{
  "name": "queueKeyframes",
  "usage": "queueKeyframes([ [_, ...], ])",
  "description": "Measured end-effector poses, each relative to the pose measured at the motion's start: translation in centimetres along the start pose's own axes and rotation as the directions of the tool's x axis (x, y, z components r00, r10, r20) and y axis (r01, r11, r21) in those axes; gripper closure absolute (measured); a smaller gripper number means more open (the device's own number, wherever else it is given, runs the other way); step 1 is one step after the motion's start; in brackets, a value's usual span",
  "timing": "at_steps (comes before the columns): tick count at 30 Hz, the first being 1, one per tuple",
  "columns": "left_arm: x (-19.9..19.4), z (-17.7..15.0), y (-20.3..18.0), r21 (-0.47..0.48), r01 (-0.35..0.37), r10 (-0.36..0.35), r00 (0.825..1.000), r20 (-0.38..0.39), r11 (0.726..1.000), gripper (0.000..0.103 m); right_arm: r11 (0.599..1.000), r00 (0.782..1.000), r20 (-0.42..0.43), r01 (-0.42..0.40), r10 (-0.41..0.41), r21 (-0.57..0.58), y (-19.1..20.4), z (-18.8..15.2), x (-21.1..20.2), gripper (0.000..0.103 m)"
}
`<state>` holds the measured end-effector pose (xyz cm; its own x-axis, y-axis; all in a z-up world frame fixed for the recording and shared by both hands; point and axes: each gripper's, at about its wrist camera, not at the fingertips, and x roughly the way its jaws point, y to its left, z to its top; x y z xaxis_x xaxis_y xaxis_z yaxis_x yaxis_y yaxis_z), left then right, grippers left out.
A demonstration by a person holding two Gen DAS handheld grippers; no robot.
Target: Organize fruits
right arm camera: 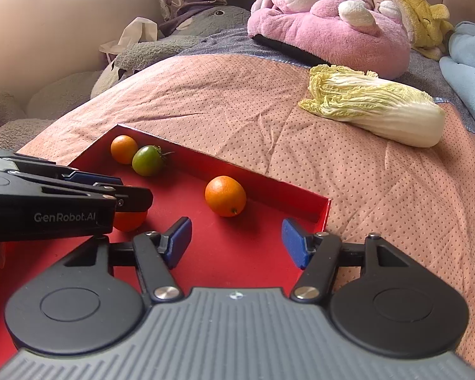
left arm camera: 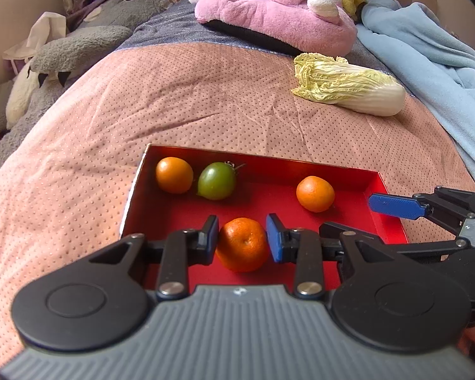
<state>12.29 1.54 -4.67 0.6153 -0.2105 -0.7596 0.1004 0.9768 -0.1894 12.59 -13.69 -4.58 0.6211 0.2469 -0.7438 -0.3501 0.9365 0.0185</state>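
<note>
A red tray (left arm camera: pixel 376 183) lies on the pink blanket. In the left wrist view my left gripper (left arm camera: pixel 242 239) is shut on an orange mandarin (left arm camera: pixel 242 245) over the tray's near part. Farther in lie an orange (left arm camera: pixel 174 174), a green tomato (left arm camera: pixel 217 180) touching it, and another orange (left arm camera: pixel 315 193) to the right. My right gripper (right arm camera: pixel 237 242) stands open above the tray floor with nothing between its pads; the lone orange (right arm camera: pixel 225 195) lies just ahead of it. One blue finger (left arm camera: pixel 395 205) of it shows at the tray's right wall.
A napa cabbage (right arm camera: pixel 376 110) lies on the blanket (right arm camera: pixel 237 101) beyond the tray to the right. Pink (right arm camera: pixel 326 22) and grey (left arm camera: pixel 88 41) plush toys line the back, and a light blue blanket (left arm camera: pixel 427 50) is bunched at the far right.
</note>
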Motion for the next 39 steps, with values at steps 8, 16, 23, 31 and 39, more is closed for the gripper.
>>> queueKeyframes([
  [8,-0.3,-0.3,0.0,0.009,-0.008,0.008,1.0,-0.013,1.0,0.066,0.999,1.0,0.003,-0.008,0.008,0.049,-0.7,0.2,0.4,0.046],
  [16,-0.5,-0.5,-0.1,0.027,-0.012,0.012,1.0,-0.008,1.0,0.066,0.999,1.0,-0.018,-0.018,0.019,0.043,0.4,1.7,3.0,0.053],
  [23,-0.2,-0.5,-0.1,0.022,-0.013,0.013,1.0,-0.003,1.0,0.065,0.997,1.0,-0.023,-0.02,0.022,0.069,0.0,1.6,4.0,0.063],
  [31,0.6,-1.0,-0.4,0.038,-0.008,0.01,0.999,-0.049,0.999,0.06,0.996,1.0,0.011,-0.026,0.025,0.08,-0.4,1.4,2.0,0.063],
  [39,0.5,-1.1,-0.1,0.042,-0.008,0.01,0.999,-0.031,0.999,0.062,0.995,0.998,0.051,-0.048,0.044,0.091,-0.5,0.5,-1.5,0.063],
])
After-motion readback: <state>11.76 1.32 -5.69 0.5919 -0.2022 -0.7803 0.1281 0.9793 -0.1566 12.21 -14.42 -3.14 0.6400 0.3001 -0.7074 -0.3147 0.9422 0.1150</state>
